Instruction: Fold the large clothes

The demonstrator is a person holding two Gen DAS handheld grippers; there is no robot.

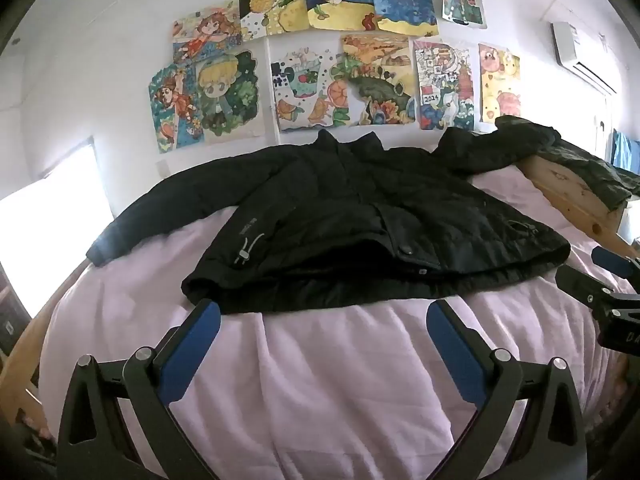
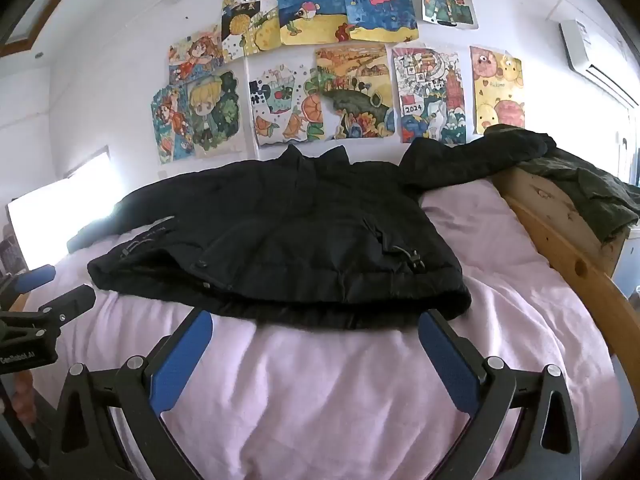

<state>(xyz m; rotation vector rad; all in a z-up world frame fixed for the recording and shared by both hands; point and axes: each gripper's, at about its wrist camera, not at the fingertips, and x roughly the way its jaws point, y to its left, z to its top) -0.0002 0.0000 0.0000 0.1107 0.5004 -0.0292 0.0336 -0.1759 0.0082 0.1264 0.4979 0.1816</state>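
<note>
The jacket (image 1: pixel 360 220) is laid flat on the pink bed (image 1: pixel 320 360), collar toward the wall, one sleeve draped over the wooden frame (image 1: pixel 576 200). That sleeve should be drawn onto the body first. Left claw (image 1: pixel 324 340) and right claw (image 2: pixel 316 344) are held apart, empty, angled downward near the hem.

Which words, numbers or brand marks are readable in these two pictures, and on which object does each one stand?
"2024": on a drawing taped to the wall.
"CenRobot.AI": on the left tool's body, seen from the right wrist view.
"DA...": on the right tool's body, cut off by the picture edge.
Small pale print on the black jacket: too blurred to read.
Label on the air conditioner: too small to read.
</note>
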